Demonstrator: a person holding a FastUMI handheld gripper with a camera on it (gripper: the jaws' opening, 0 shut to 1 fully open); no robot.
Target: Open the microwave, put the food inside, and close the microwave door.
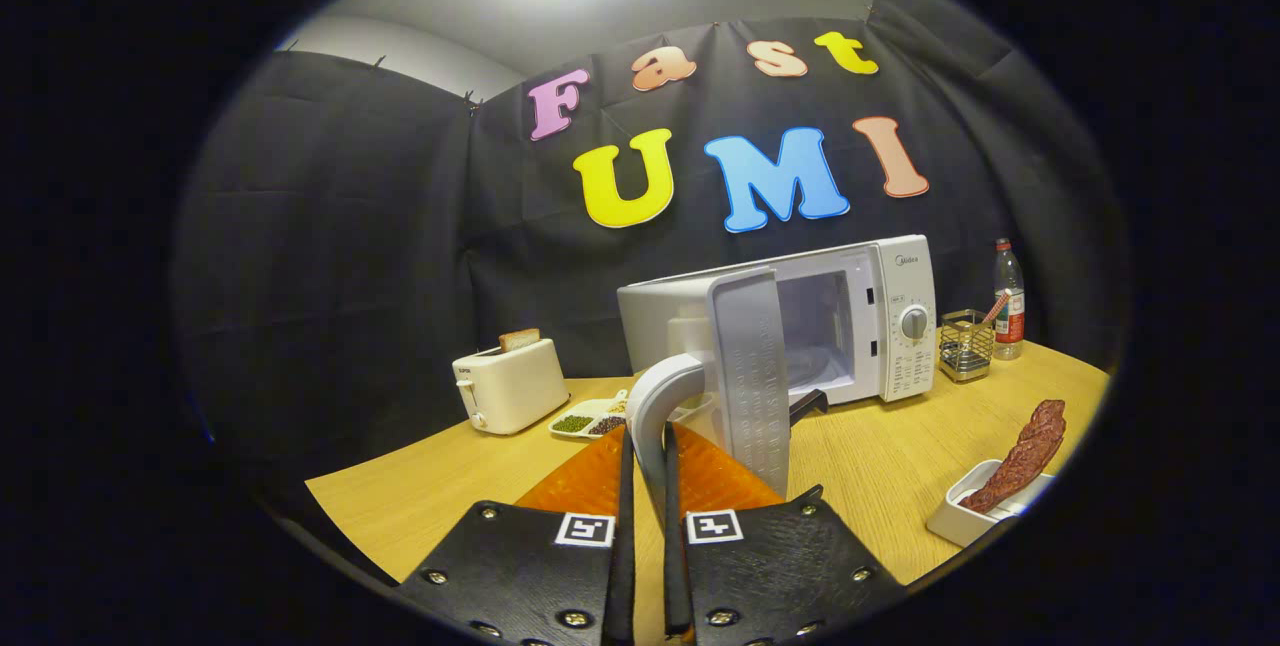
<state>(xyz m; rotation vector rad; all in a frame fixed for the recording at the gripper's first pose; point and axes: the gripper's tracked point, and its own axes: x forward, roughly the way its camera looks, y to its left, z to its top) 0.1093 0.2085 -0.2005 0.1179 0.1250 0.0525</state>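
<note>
Toaster (510, 384) with bread, far left. Divided dish (588, 419) beside it. Gripper (648, 486): jaws narrow, clamped on the door handle (655, 416), both fingers pressing. Door (750, 376) swung wide, edge-on toward the fingers; microwave (860, 321) cavity open beyond. Wire basket (965, 344), bottle (1008, 298) past it. Food (1020, 456) in white tray (955, 521), well right of the jaws, long axis slanting away, ungrasped.

The white microwave (850, 326) stands on the wooden surface (880, 456) with its door (748, 376) swung open. The tongs (648, 456) are closed on the grey door handle (655, 406). A dark reddish piece of food (1025, 451) leans in a white dish (965, 516) to the right.
</note>
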